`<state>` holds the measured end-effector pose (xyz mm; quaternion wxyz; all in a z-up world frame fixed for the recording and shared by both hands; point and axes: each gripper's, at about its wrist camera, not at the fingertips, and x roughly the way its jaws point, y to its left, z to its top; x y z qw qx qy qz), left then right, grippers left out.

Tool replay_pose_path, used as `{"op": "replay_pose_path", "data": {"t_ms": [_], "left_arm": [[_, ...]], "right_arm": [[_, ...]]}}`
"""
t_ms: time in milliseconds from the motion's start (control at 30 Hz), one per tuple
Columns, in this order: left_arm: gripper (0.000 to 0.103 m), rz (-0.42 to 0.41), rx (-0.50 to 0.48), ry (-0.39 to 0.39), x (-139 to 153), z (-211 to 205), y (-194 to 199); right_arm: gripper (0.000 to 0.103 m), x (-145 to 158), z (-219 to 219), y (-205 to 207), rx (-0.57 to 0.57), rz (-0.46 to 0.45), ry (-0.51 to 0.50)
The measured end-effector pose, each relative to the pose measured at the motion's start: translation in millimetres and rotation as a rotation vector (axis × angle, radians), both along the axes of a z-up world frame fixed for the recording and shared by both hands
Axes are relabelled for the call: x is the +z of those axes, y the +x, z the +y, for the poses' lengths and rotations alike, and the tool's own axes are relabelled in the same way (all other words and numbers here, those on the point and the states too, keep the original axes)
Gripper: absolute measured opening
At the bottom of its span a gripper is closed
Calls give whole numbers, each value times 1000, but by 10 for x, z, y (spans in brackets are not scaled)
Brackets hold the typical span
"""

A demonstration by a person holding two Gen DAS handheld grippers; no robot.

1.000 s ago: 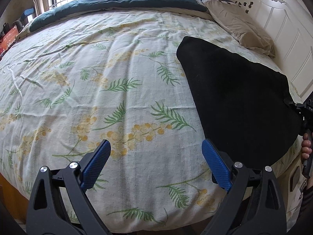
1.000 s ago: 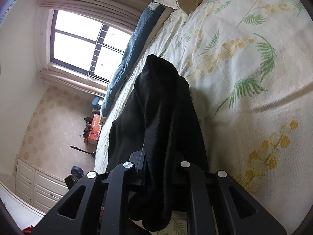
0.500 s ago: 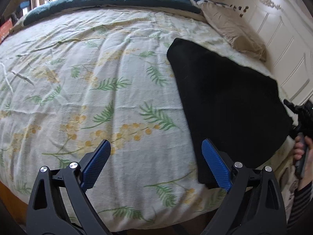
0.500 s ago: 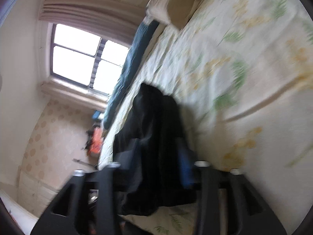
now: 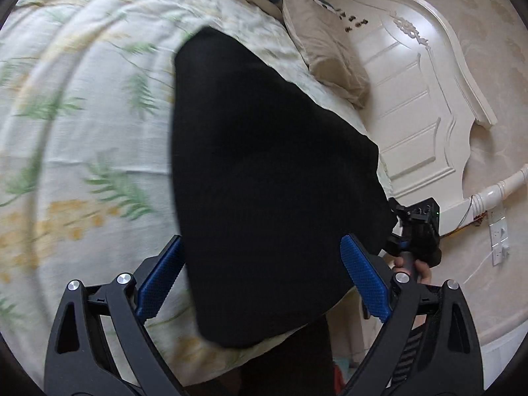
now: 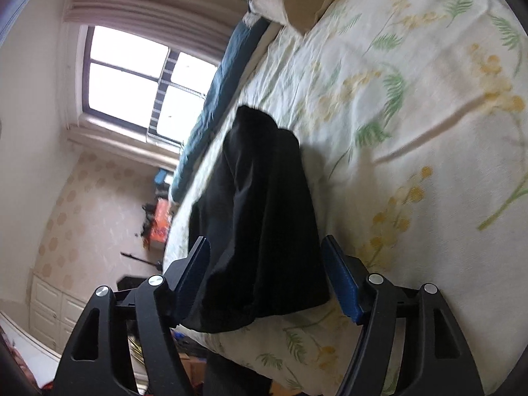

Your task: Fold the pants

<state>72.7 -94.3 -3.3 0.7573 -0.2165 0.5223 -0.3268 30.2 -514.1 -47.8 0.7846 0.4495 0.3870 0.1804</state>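
Observation:
The black pants [image 5: 264, 171] lie folded flat on the floral bedspread [image 5: 82, 132], near the bed's corner by the headboard. My left gripper [image 5: 260, 283] is open, its blue pads either side of the pants' near edge, above the cloth. My right gripper [image 6: 267, 280] is open too, with the bunched end of the pants [image 6: 264, 217] between its spread blue pads, not clamped. The right gripper also shows in the left wrist view [image 5: 415, 234], at the pants' right edge, held by a hand.
A beige pillow [image 5: 326, 52] and the white headboard [image 5: 412, 99] stand beyond the pants. A dark blue blanket [image 6: 224, 76] lies along the far side of the bed under a window [image 6: 132, 76]. The bed's edge [image 6: 297, 356] drops off just below the pants.
My right gripper opened and let go of the pants' end. My left gripper swung right and now hovers over the pants' near edge.

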Motion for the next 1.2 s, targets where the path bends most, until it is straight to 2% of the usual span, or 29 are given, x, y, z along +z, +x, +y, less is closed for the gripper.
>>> {"op": "replay_pose_path", "data": {"t_ms": [167, 267, 300, 367, 467, 600, 833, 1000, 1200], "left_arm": [[93, 44, 9, -51, -175, -137, 120], [61, 39, 9, -20, -197, -157, 129], [52, 42, 3, -29, -198, -139, 127], [43, 62, 11, -60, -216, -94, 136], [34, 41, 14, -59, -170, -57, 116], [30, -35, 16, 9, -52, -60, 49], [28, -83, 70, 75, 78, 204, -2], [28, -103, 130, 110, 135, 616, -102], [28, -87, 213, 100, 123, 1153, -228]], "right_arm": [[73, -5, 89, 98, 51, -2, -44], [73, 6, 162, 137, 69, -10, -76], [68, 15, 198, 145, 77, -13, -98], [60, 18, 258, 159, 82, -9, -149], [51, 18, 229, 125, 71, -21, -119], [47, 30, 290, 109, 57, -39, -93], [46, 57, 630, 211, 91, -55, -64], [46, 43, 1013, 343, 155, -60, -44], [46, 55, 1520, 486, 241, -68, -30]]}}
